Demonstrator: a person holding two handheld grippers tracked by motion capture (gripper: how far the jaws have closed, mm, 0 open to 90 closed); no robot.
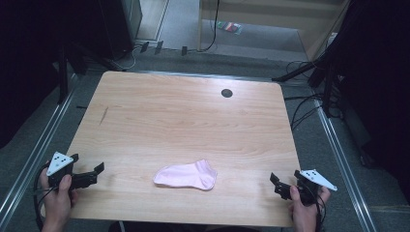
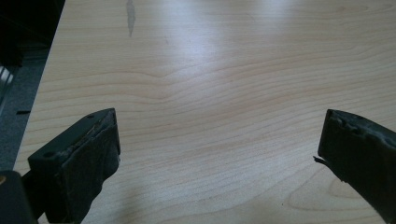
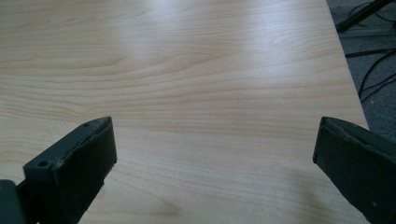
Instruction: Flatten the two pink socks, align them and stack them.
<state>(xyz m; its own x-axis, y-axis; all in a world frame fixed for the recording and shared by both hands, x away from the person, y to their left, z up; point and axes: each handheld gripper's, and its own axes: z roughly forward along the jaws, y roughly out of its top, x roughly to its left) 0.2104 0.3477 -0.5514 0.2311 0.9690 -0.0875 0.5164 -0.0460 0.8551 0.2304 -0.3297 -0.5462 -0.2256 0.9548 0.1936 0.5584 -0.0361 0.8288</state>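
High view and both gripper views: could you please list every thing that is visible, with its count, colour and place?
sock: 1, pale pink, lying flat on the near middle of the table, between the two grippers and apart from both
table: 1, light wood, centre of the high view
round hole cover: 1, dark, far right part of the table top
dark streak: 1, grey, far left part of the table top
cables: several, black, on the floor right of the table
left gripper: 1, black, near left table corner, jaws open
right gripper: 1, black, near right table corner, jaws open
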